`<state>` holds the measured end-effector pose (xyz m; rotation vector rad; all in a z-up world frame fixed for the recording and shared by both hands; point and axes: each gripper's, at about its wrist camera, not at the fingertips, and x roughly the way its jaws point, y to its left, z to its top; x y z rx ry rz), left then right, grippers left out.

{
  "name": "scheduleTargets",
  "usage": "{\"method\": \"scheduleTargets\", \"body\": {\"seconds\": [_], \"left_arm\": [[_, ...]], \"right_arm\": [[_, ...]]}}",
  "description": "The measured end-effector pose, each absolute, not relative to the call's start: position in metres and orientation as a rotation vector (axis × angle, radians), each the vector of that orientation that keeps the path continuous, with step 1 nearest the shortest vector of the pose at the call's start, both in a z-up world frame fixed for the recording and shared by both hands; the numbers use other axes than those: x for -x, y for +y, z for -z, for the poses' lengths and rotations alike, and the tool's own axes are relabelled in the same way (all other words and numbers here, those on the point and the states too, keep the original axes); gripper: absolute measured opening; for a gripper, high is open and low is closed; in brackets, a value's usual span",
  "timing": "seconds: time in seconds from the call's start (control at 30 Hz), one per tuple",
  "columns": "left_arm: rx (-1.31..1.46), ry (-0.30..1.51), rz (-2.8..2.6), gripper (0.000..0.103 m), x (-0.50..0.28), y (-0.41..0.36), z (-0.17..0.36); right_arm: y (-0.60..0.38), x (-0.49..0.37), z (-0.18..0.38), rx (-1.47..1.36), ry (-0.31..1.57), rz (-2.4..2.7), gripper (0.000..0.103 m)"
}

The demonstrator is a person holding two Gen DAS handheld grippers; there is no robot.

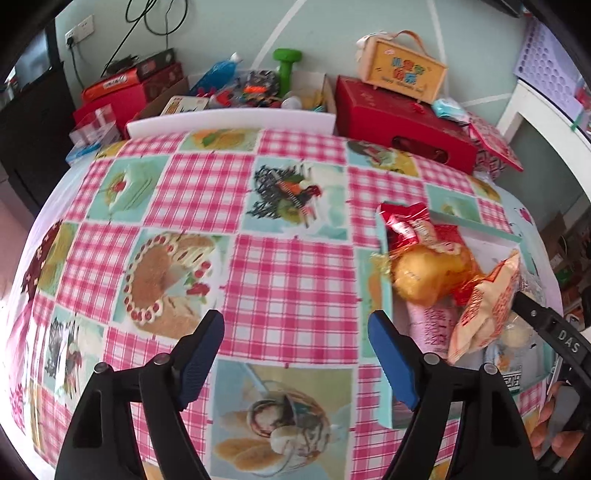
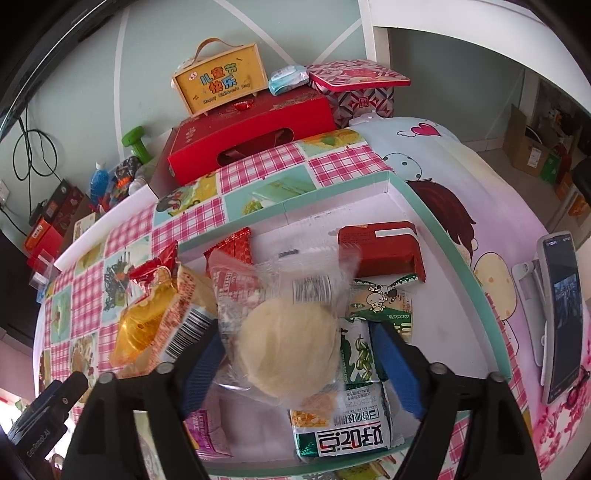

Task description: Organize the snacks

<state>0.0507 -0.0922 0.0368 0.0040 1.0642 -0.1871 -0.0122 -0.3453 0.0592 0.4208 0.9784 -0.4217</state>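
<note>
The snacks lie heaped in the teal-rimmed box lid (image 2: 436, 218) near the surface's right edge, the clear-wrapped round pastry (image 2: 288, 347) topmost between the wide-open right gripper (image 2: 295, 354), apparently just let go, while the left gripper (image 1: 295, 354) hangs wide and empty over the checked cloth (image 1: 288, 280).

Pale green wall (image 1: 229, 33) across top; wall socket (image 1: 75, 35) upper left; white shelf (image 1: 546, 110) upper right; daylight.

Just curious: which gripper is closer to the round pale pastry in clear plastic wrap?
Right. The right gripper straddles the round pale pastry, jaws open. The left gripper hangs over bare tablecloth beside the tray.
</note>
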Motion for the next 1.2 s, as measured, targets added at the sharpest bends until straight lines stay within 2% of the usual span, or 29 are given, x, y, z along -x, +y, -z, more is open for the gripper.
{"method": "scheduleTargets", "body": {"seconds": [0.1,0.23,0.33,0.73,1.2], "left_arm": [[0.007,1.065,0.170,0.090,-0.048,-0.083,-0.034],[-0.005,1.066,0.131,0.092,-0.047,-0.076,-0.030],[-0.012,1.062,0.100,0.099,-0.046,-0.069,-0.026],[-0.105,1.044,0.026,0.099,-0.033,-0.051,-0.022],[-0.140,1.073,0.042,0.099,-0.008,-0.033,-0.010]], "right_arm": [[-0.343,0.012,-0.059,-0.408,0.975,0.426,0.103],[-0.341,0.014,-0.064,-0.393,0.957,0.447,0.103],[-0.339,0.017,-0.067,-0.390,0.944,0.458,0.103],[-0.303,0.027,-0.081,-0.329,0.905,0.429,0.103],[-0.251,0.053,-0.061,-0.264,0.943,0.341,0.103]]}}
